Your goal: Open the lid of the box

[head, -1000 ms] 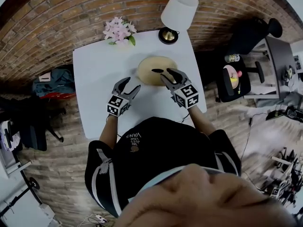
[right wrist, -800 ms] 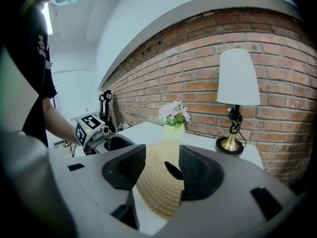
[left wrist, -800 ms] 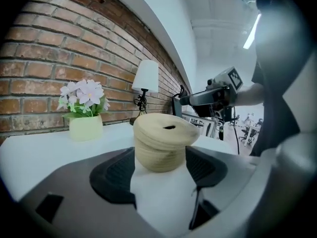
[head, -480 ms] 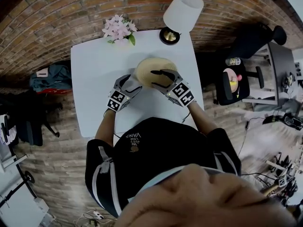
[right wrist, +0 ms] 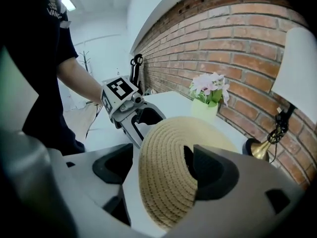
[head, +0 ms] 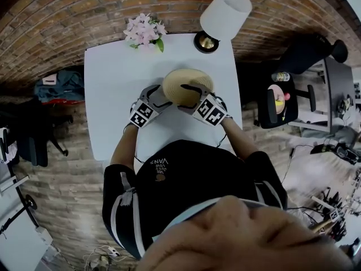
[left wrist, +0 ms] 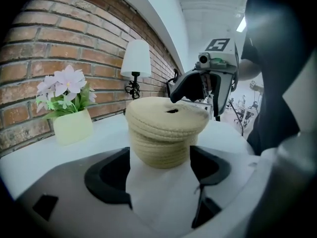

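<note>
A round woven box [head: 181,79] with a woven lid [left wrist: 166,115] stands in the middle of the white table [head: 113,95]. My left gripper [head: 159,97] is at the box's left side. In the left gripper view its jaws [left wrist: 161,165] are opening, with the box's body [left wrist: 161,150] just ahead between the tips and no pad pressing on it. My right gripper [head: 188,96] reaches over the box from the near right. Its jaws [right wrist: 163,167] are opening around the lid's rim [right wrist: 163,182], one jaw lying over the lid's centre hole.
A pot of pink flowers [head: 144,34] stands at the table's far edge and a white-shaded lamp [head: 223,16] at its far right corner. A black chair [head: 279,97] is to the right of the table and a bag [head: 59,86] lies on the floor at left.
Both grippers have moved forward to the box and their jaws have spread wider. The left one now flanks the box's side and the right one straddles the lid.
</note>
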`<state>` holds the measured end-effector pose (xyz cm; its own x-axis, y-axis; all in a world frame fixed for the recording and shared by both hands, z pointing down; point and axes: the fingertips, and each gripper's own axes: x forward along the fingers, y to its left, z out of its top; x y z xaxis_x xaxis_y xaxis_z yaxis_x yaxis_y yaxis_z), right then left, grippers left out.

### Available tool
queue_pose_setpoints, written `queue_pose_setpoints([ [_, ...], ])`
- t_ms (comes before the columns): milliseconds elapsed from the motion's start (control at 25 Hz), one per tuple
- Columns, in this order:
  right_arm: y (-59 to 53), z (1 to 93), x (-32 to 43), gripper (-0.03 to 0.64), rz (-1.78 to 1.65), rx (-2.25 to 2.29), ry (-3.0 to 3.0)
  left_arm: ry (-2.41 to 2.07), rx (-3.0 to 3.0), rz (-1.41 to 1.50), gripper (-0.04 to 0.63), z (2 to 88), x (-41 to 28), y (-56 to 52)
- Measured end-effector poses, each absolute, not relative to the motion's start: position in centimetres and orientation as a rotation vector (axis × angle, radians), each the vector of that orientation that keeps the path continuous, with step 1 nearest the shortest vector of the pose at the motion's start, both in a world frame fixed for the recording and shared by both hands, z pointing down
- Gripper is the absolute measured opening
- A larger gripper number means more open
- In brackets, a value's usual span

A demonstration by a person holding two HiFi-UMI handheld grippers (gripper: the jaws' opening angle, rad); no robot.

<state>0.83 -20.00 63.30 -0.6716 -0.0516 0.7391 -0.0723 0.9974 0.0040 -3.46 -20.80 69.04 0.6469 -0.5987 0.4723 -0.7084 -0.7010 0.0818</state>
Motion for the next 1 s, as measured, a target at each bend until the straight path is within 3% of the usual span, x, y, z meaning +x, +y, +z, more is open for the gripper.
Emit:
queue_pose_setpoints([
  [1000,-20.2,69.1,2.0,0.35,-0.091,-0.143,-1.858,-0.991,2.617,0.647,0.371,70.0,-2.1,-22.1],
])
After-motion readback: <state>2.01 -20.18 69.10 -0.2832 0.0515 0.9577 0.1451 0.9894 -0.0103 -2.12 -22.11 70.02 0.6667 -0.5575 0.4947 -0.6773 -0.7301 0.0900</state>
